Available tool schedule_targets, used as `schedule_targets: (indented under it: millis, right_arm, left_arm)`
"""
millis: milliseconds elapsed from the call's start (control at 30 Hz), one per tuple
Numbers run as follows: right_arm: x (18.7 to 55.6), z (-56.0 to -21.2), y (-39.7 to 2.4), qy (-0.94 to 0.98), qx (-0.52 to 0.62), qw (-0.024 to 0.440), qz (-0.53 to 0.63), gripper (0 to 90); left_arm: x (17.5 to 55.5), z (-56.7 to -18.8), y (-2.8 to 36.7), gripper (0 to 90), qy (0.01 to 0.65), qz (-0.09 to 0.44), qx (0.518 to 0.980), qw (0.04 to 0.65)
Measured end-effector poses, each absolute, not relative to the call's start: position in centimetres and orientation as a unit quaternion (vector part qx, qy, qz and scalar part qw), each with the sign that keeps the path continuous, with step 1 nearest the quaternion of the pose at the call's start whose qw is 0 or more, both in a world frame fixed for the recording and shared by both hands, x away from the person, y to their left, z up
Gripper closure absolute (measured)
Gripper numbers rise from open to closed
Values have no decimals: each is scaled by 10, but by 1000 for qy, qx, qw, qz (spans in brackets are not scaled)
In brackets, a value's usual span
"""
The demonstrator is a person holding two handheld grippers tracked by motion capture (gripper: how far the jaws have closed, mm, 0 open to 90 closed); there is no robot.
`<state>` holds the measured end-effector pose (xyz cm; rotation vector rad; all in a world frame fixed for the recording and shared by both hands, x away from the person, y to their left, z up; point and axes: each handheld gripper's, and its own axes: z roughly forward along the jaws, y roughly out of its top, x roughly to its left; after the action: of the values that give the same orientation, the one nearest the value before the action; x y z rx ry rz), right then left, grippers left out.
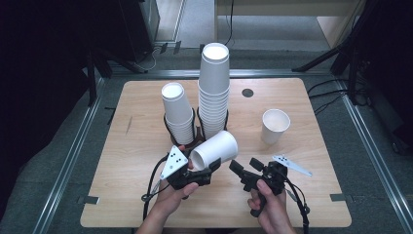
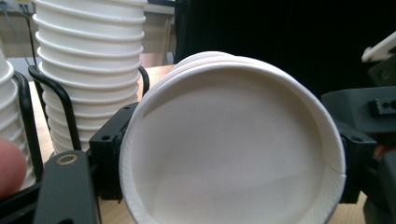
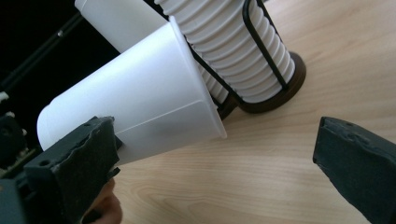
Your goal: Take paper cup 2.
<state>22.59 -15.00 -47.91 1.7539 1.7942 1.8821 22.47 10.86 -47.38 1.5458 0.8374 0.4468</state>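
White paper forms the nested cups (image 1: 214,150) that the left gripper (image 1: 195,171) clamps at the rim, jaws nearly closed on the wall. In the left gripper view the cups (image 2: 229,144) turn their open mouth to the camera; the inside is bare, and at least two rims sit one within the other. They lie on their side above the wooden table (image 1: 146,195), long axis roughly level, mouth toward the person and base toward the far right. In the right gripper view the cups (image 3: 135,107) pass just in front of the wire holder (image 3: 261,60). The right gripper (image 1: 246,171) hangs just beside the cups, jaws spread wide, holding nothing. Behind stand two stacks in the black holder: a short stack (image 1: 178,112) and a tall stack (image 1: 214,87). A single cup (image 1: 275,126) stands upright to the right, mouth up, with nothing visible inside.
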Motion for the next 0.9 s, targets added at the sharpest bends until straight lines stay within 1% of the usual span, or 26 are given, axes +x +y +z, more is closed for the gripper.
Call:
schedule_targets:
  millis: [133, 233, 500, 733, 900]
  right_arm:
    - [227, -481, -148, 552, 576, -27, 602, 0]
    - [228, -479, -147, 520, 597, -86, 605, 0]
    - [230, -475, -148, 450, 642, -170, 598, 0]
    - [233, -482, -151, 419, 654, -203, 595, 0]
    - [233, -482, -152, 401, 659, -215, 599, 0]
  left_arm:
    - [224, -474, 106, 211, 361, 201, 670, 617]
    - [222, -474, 104, 212, 356, 204, 674, 615]
    - [218, -475, 97, 212, 355, 210, 669, 619]
    - [212, -479, 83, 212, 352, 223, 664, 620]
    - [206, -482, 72, 213, 349, 231, 661, 622]
